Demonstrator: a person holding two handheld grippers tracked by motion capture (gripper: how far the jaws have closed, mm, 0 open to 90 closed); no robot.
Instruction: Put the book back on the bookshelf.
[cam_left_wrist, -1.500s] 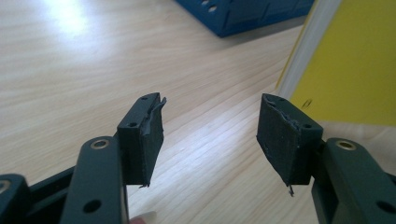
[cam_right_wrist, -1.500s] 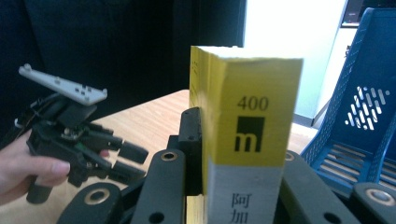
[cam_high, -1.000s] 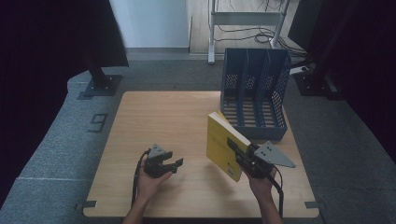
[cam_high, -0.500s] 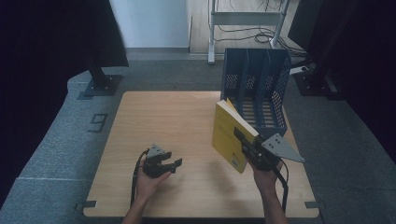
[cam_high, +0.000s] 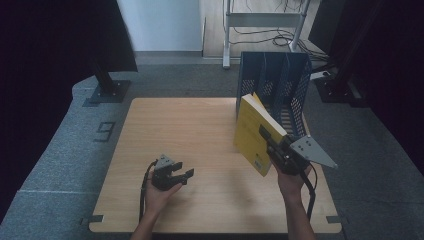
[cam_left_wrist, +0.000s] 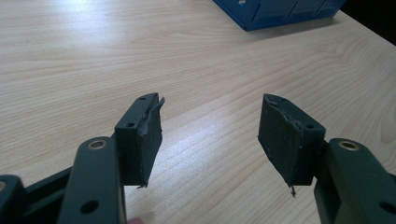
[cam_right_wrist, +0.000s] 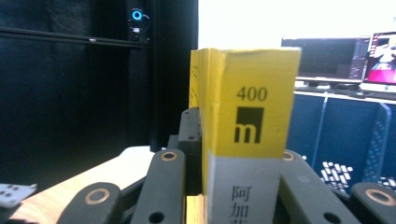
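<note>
Yellow and thick, the paperback book (cam_high: 253, 134) has a grey band low on its spine with "400" and a black logo printed above it, a detail that the right gripper view brings close. The right gripper (cam_high: 278, 150) clamps it by the spine and holds it tilted above the wooden table (cam_high: 190, 130), just before the blue file rack (cam_high: 274, 75). Nearer the table's front edge, the left gripper (cam_high: 183, 175) rests low with its jaws apart and nothing between them.

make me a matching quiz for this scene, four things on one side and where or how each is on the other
Things:
1. yellow book
2. blue file rack
3. left gripper
4. right gripper

States:
A. open, nothing between its fingers
B. stands at the table's far right
C. shut on the book
D. held up off the table

Pairs: 1-D, 2-B, 3-A, 4-C
</note>
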